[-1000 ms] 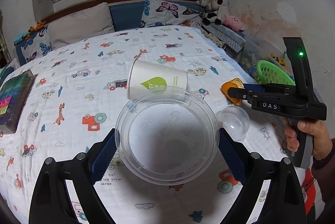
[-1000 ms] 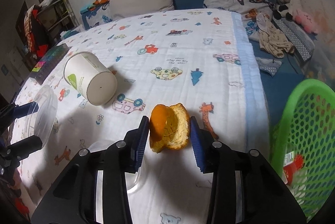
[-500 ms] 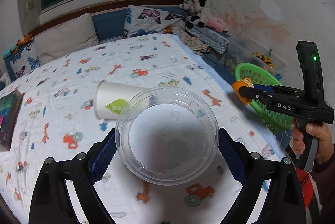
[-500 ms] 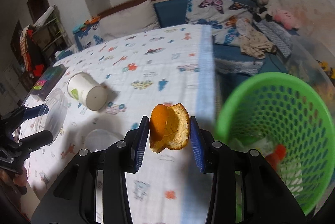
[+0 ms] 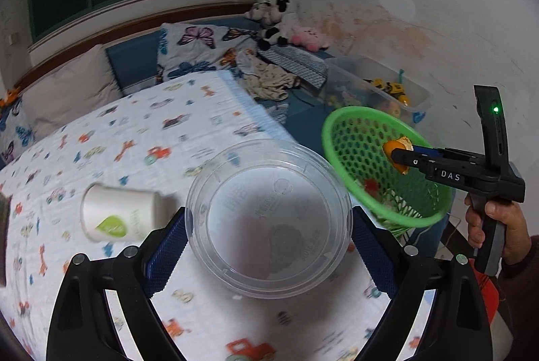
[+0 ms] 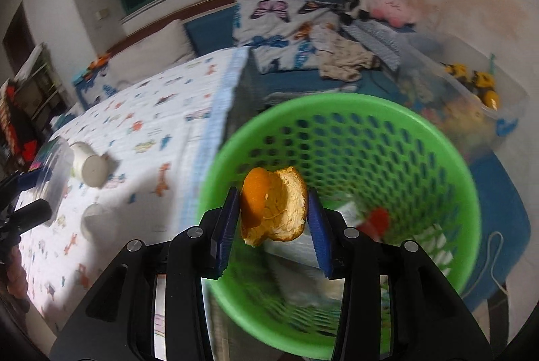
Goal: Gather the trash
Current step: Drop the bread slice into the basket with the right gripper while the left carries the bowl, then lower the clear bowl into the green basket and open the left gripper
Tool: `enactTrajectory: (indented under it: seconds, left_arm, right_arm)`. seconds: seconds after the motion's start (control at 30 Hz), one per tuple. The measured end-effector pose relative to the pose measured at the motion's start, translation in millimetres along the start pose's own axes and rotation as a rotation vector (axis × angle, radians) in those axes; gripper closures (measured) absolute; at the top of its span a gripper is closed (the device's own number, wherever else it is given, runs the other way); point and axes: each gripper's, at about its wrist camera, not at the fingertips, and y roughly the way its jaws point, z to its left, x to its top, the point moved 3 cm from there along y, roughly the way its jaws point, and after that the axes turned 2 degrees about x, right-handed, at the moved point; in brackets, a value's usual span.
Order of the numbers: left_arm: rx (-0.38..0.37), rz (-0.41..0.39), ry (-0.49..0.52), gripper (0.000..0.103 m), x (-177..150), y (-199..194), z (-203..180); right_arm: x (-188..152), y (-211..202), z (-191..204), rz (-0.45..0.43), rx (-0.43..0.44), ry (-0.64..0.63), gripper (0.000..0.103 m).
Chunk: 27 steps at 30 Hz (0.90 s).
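Observation:
My right gripper (image 6: 273, 216) hangs over the green mesh basket (image 6: 337, 101) with a piece of orange peel (image 6: 273, 209) between its blue pads. Its jaws are opening, and the pads still touch the peel. In the left wrist view that gripper (image 5: 399, 155) and the peel (image 5: 397, 145) sit above the basket (image 5: 328, 138). My left gripper (image 5: 267, 226) is shut on a round clear plastic container (image 5: 266, 219), held wide above the bed's right edge. A white paper cup (image 5: 118, 216) lies on its side on the bed.
The basket holds paper and red scraps (image 6: 377, 219). A clear dome lid (image 6: 96, 219) rests on the bedsheet near the cup (image 6: 89, 165). A clear storage box of toys (image 5: 377, 91) stands behind the basket. A person's hand (image 5: 498, 226) grips the right tool's handle.
Both grippers swung right, from over the bed toward its edge. The peel now hangs over the green basket's mouth. The cup stays on the bed.

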Motion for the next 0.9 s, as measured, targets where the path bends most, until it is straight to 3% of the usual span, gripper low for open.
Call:
enactTrajectory:
  seconds: [0.1,0.23,0.9]
  left_arm:
    - [-0.021,0.007,0.017,0.013,7.7,7.4,-13.2]
    - [-0.044,0.011,0.04,0.013,17.5,17.1,-31.3]
    - [-0.126,0.077,0.15,0.013,40.3,73.6,-117.3]
  right_arm:
    - [-2.5,-4.0,-14.5,-0.003,-0.016,0.03,0.06]
    - [-4.6,-11.6,-28.0,-0.022,-0.032,0.059,0.049]
    - [-14.3,-59.5,-69.6,-0.11,-0.069,0.146,0.037]
